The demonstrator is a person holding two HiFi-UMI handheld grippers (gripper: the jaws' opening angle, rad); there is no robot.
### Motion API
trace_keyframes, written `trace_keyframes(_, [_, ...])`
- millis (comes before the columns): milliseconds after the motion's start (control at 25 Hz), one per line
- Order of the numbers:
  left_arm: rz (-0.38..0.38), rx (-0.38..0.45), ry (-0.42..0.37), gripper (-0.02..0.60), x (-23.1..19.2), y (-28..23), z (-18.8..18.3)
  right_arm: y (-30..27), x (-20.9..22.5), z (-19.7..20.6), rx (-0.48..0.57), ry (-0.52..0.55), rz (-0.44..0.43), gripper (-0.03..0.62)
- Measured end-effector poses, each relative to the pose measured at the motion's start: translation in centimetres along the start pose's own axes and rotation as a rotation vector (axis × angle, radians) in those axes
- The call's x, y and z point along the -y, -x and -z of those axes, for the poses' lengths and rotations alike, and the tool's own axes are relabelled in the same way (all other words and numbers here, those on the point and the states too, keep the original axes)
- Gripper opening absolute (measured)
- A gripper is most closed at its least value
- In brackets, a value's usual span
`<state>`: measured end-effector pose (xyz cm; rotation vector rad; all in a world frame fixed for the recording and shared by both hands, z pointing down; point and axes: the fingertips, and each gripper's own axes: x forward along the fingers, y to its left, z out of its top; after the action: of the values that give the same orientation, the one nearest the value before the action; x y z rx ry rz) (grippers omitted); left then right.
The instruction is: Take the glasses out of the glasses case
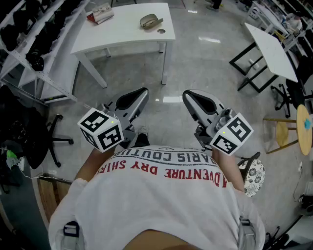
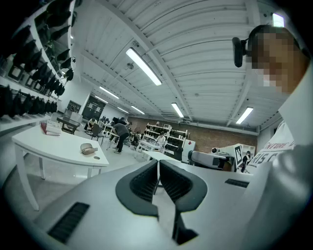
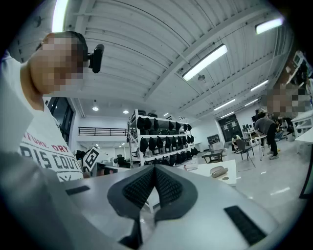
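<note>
Both pairs of jaws are clenched on nothing. The left gripper [image 2: 158, 168] shows its ribbed dark pads pressed together at the tips, and the right gripper [image 3: 154, 171] shows the same. Both grippers are held level close to the person's chest, with their smooth grey shells toed slightly toward each other.

The glasses case [image 1: 150, 21] lies well apart from them, far ahead across a stretch of glossy grey floor. It sits on the near right part of a white worktop [image 1: 122, 34]. It falls between the two lines of aim, left of the left jaws' axis and right of the right jaws' axis. The left gripper looks marginally closer to it.

The case is a rounded, oblong clamshell in a dull beige, and it looks hard-shelled and smooth. Its long axis runs roughly left to right across the worktop, so its long side faces the person. Whether its lid is fully closed is too small to tell.

A small round disc [image 1: 161, 31] lies just beside the case on its near right. A red-and-white packet or book [image 1: 100, 13] sits toward the far left corner.

By my reading nothing of the task is done. The coming move is a walk forward to the worktop.
</note>
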<state>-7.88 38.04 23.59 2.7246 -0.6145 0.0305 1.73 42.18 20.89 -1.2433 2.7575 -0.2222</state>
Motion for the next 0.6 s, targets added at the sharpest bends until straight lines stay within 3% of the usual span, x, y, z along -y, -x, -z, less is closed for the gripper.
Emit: trace_keyframes(600, [-0.027,0.011,-0.013,0.035,0.3,0.4,0.2,0.9,0.8,0.0,0.008,-0.002,0.036,0.028])
